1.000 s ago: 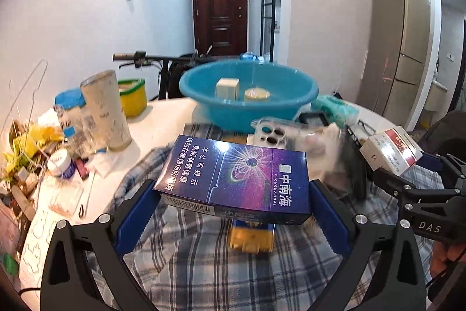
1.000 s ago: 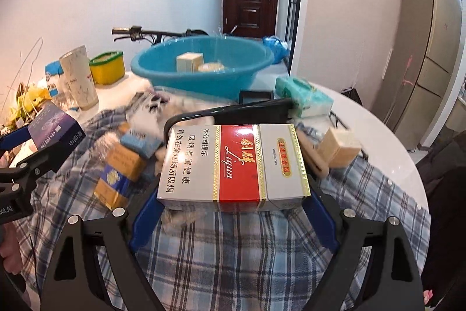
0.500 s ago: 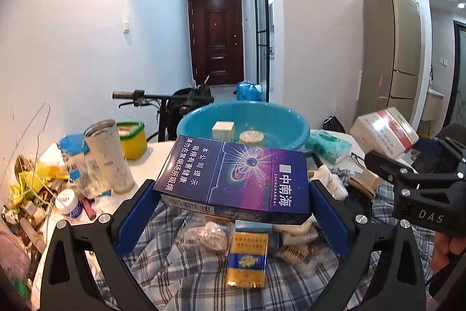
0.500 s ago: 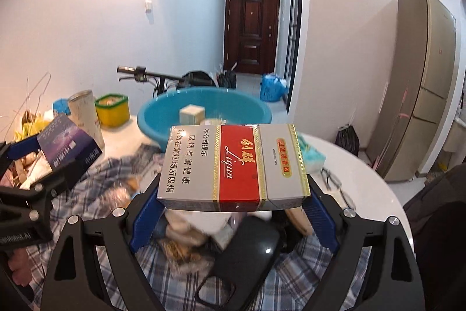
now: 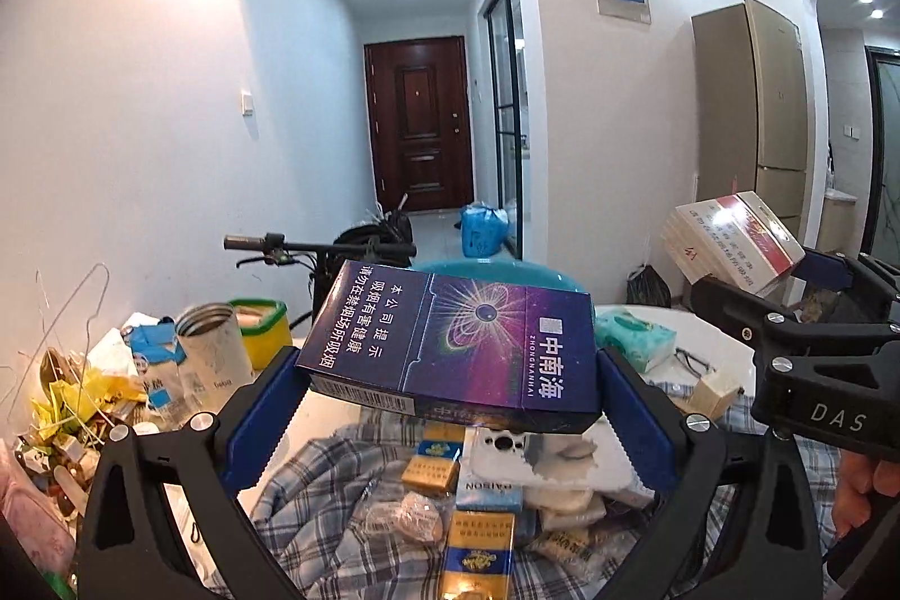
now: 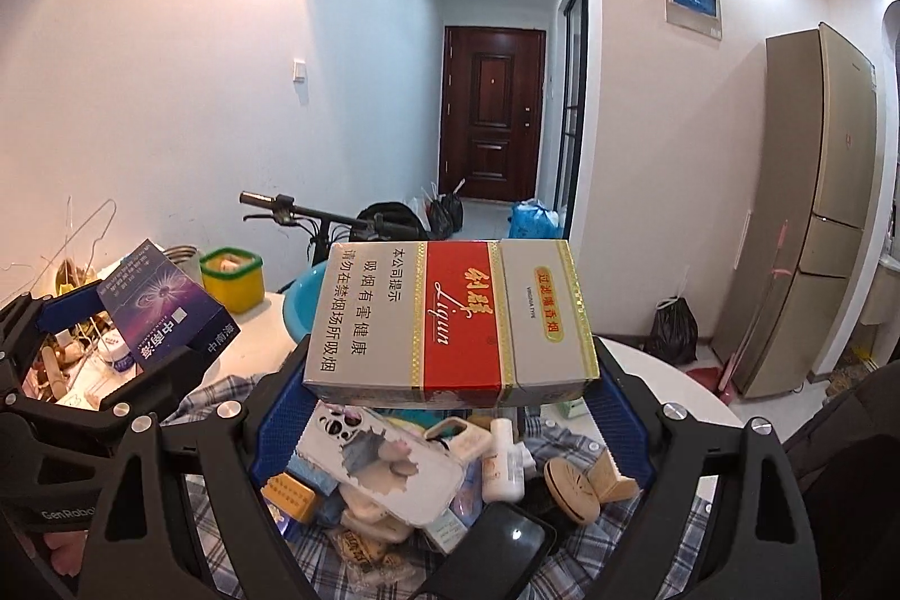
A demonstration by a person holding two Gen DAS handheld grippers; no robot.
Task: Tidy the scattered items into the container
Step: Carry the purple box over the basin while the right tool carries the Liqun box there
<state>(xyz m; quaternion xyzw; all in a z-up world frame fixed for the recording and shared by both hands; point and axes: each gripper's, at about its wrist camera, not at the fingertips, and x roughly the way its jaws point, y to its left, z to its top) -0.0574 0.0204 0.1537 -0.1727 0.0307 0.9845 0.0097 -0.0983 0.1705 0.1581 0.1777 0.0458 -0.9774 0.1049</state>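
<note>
The blue carton (image 5: 450, 347) sits clamped flat between the pads of the left tool (image 5: 450, 409), held wide. The red-and-grey carton (image 6: 450, 324) is gripped the same way in the right tool (image 6: 450, 403). Both hang above a plaid cloth (image 6: 360, 572) strewn with phone cases and small packs on the white surface (image 6: 675, 386). The blue basin (image 6: 301, 305) lies just behind the cartons; a hallway and door lie beyond.

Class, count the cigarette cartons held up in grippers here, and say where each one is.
2. The blue carton is clamped in the left gripper; the red-and-grey carton is clamped in the right gripper. Smaller packs lie below on the checked cloth; others may be hidden.
</note>
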